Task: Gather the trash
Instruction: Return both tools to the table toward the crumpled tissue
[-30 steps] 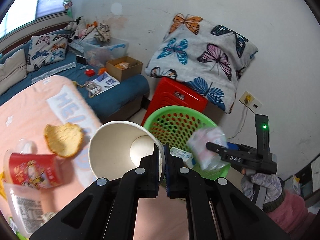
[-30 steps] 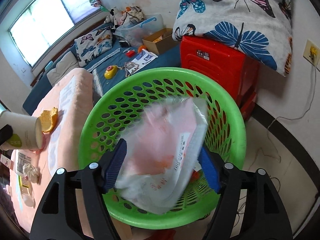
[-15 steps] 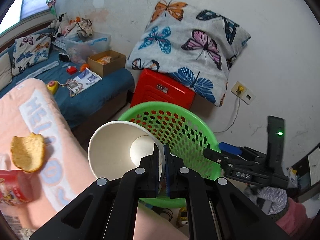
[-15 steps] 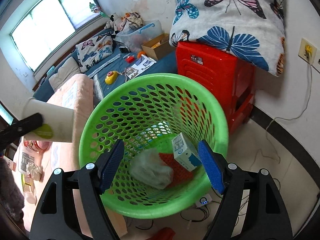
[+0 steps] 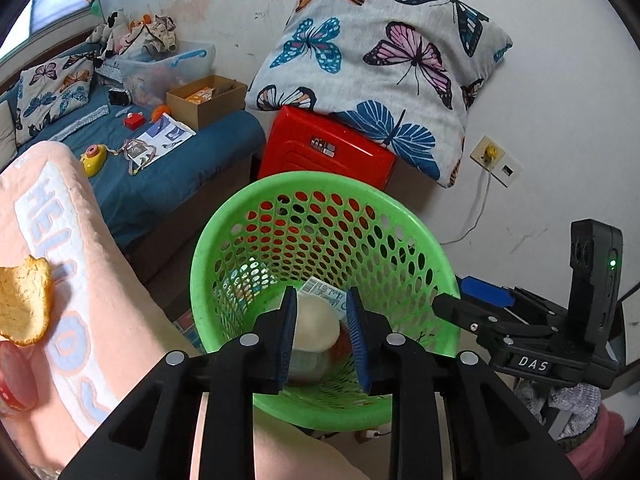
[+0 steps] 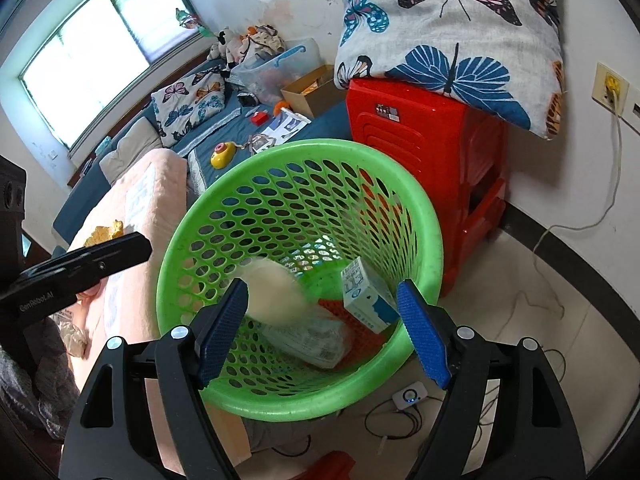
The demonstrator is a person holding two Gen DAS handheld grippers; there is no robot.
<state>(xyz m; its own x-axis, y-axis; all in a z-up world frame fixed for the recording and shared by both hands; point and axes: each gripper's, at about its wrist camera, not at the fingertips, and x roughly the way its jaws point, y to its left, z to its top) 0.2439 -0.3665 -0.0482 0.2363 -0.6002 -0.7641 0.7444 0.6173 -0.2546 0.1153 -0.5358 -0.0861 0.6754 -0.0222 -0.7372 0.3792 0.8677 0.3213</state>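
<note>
A green perforated basket [image 5: 320, 188] stands on the floor beside the bed; it also shows in the right wrist view [image 6: 424, 220]. My left gripper [image 5: 321, 340] is open above its near rim. A white paper cup [image 5: 316, 326] lies inside, blurred in the right wrist view [image 6: 276, 292]. A clear plastic bag [image 6: 312, 338] and a small white and blue carton [image 6: 364, 300] also lie inside. My right gripper [image 6: 320, 332] is open and empty over the basket. An orange peel [image 5: 22, 300] lies on the pink blanket [image 5: 80, 280].
A red plastic stool [image 5: 324, 148] with a butterfly pillow [image 5: 380, 64] stands behind the basket against the wall. A blue bed [image 5: 160, 152] holds a cardboard box [image 5: 204, 98] and toys. A red wrapper [image 5: 12, 380] lies at the blanket's left edge. Cables [image 6: 400, 416] run across the floor.
My left gripper has opened and let go of the paper cup, which has dropped into the basket. The right gripper released the plastic bag into the basket a second ago and stays open.
</note>
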